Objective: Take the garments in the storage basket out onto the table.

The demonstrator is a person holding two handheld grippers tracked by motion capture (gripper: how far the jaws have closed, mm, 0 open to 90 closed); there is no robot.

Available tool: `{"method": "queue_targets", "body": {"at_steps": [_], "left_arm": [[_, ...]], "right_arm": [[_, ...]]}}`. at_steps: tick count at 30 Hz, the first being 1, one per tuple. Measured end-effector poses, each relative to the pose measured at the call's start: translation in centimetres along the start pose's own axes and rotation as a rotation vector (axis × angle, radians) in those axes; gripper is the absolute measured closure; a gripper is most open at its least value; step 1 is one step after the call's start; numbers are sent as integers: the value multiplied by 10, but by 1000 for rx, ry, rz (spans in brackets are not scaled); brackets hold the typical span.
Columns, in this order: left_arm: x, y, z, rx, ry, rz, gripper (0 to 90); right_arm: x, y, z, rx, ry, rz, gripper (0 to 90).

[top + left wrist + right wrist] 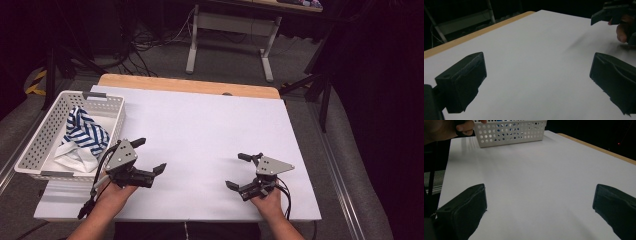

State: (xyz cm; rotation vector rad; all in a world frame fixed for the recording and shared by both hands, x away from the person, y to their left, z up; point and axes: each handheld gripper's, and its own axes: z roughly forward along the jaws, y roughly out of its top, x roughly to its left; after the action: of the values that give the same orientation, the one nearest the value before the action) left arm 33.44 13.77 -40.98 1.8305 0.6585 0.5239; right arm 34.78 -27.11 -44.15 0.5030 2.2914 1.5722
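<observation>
- White basket (35, 145) at counter's (210, 125) left edge, blue-striped cloth (85, 132) inside.
- Left gripper (148, 155) just right of basket, jaws wide apart, nothing held.
- Right gripper (234, 171) well apart to the right, jaws apart, nothing held.

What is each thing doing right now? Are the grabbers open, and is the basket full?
Left hand-held gripper: open, holding nothing, near the basket.
Right hand-held gripper: open, holding nothing, over the white sheet.
Basket: upright at the table's left edge, partly filled.
Striped cloth: crumpled, inside the basket.
White sheet: flat, bare between the two grippers.
</observation>
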Motion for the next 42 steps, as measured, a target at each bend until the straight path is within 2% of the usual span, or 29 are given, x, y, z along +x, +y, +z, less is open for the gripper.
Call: {"method": "queue_targets", "body": {"at_steps": [3, 6, 11, 15, 19, 28, 31, 42], "left_arm": [[0, 3, -1, 16, 4, 22, 17], [1, 7, -3, 6, -20, 3, 16], [3, 12, -8, 8, -22, 1, 16], [9, 16, -13, 30, 2, 17, 16], [17, 17, -20, 44, 13, 4, 16], [32, 19, -32, 31, 32, -35, 16], [36, 21, -36, 52, 43, -32, 16], [53, 27, -49, 67, 76, -45, 14]], "right_arm": [[0, 0, 0, 0, 2, 1, 0], [0, 0, 0, 1, 1, 5, 0], [0, 0, 2, 14, 12, 6, 1], [0, 0, 3, 16, 16, 10, 1], [-1, -1, 3, 16, 17, 18, 1], [-1, 0, 4, 20, 15, 11, 1], [-1, 0, 4, 20, 19, 12, 1], [-1, 0, 4, 21, 20, 14, 1]]}}
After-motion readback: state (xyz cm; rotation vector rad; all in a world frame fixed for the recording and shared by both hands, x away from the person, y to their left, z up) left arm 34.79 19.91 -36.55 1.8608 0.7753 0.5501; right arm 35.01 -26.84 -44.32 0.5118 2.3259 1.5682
